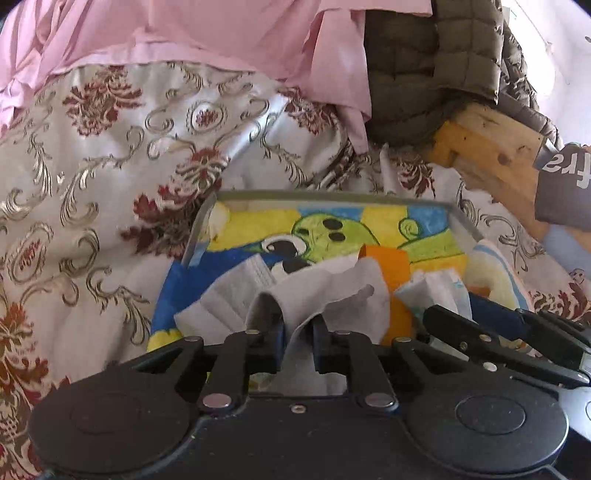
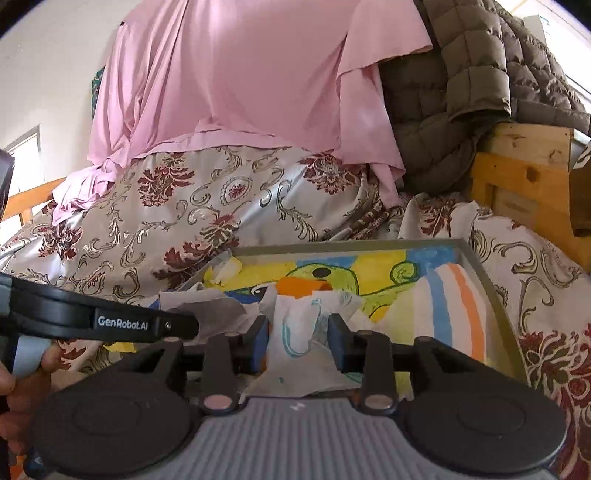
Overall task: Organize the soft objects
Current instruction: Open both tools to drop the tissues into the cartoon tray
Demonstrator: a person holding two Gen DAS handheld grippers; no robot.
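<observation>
Grey sock point(image 1: 314, 295) (pink sheet point(image 1: 221, 33) behind)

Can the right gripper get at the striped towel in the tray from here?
Probably yes: the striped towel lies uncovered just right of the right gripper, inside the tray. But white cloth sits between its jaws.

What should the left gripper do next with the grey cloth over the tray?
Probably open the jaws of the left gripper wider, then back off. The grey cloth looks pinched between them, but it already lies bunched on the cartoon towel inside the tray, so letting go should leave it there.
</observation>
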